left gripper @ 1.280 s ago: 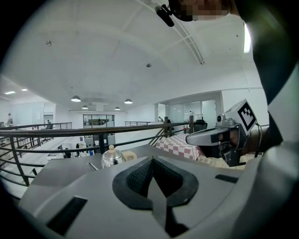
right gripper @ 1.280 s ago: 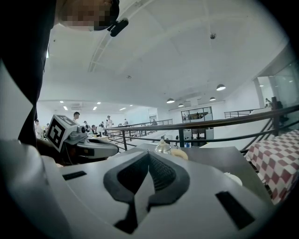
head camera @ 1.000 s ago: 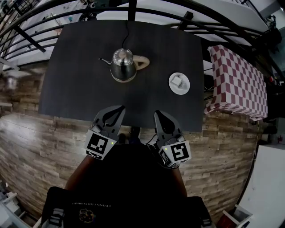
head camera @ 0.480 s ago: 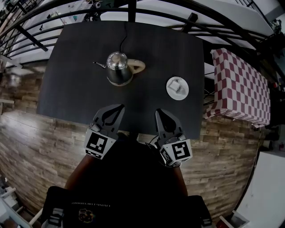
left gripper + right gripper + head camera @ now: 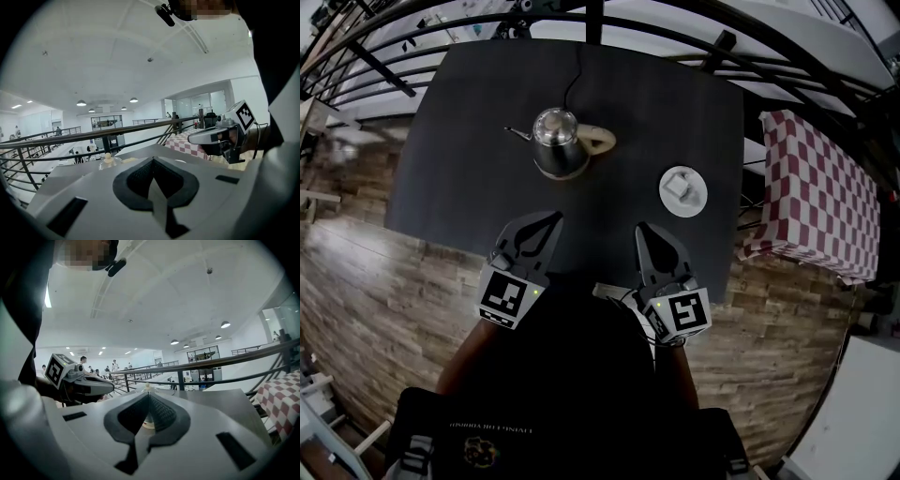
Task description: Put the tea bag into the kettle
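Note:
A steel kettle with a lid, a thin spout pointing left and a pale handle on the right stands in the middle of the dark table. To its right a white tea bag lies on a white saucer. My left gripper and right gripper hover side by side over the table's near edge, both shut and empty. In the left gripper view only the kettle's lid knob shows above my left gripper. The right gripper points at the kettle.
A power cord runs from the kettle to the table's far edge. Black railings curve behind the table. A red-and-white checked table stands to the right. Wooden floor surrounds the near side.
The head camera has shifted a little. Both grippers stay shut and hold almost the same spot at the table's near edge.

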Demonstrator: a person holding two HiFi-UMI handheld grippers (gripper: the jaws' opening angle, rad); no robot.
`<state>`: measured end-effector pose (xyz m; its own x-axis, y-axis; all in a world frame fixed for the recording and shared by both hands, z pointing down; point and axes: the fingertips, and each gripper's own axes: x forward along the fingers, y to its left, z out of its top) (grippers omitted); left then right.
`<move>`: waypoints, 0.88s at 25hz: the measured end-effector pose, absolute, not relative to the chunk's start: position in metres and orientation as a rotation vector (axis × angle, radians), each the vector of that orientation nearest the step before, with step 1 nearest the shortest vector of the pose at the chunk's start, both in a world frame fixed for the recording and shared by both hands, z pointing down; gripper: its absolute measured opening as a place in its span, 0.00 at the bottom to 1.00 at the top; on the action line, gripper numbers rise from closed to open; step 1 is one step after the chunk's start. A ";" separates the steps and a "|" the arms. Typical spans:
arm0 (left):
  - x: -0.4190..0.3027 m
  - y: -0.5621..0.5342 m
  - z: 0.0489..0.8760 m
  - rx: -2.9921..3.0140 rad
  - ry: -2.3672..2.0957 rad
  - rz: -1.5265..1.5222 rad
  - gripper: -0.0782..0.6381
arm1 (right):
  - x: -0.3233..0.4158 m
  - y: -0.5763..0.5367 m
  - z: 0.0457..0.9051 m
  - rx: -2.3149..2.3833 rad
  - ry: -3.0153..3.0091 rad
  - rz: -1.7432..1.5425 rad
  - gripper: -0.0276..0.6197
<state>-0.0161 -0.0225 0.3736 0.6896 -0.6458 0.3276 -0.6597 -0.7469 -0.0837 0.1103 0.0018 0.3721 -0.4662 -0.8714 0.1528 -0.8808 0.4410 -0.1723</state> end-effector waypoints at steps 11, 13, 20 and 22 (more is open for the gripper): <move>-0.042 -0.051 0.373 2.828 -1.156 0.573 0.12 | 0.104 -0.024 0.377 1.580 -2.638 0.323 0.07; -0.046 -0.064 0.373 2.837 -1.158 0.588 0.12 | 0.105 -0.029 0.375 1.610 -2.624 0.337 0.07; -0.055 -0.126 0.378 2.862 -1.183 0.670 0.12 | 0.111 -0.045 0.384 1.701 -2.562 0.410 0.07; -0.056 -0.143 0.382 2.859 -1.200 0.694 0.12 | 0.112 -0.049 0.389 1.707 -2.552 0.409 0.07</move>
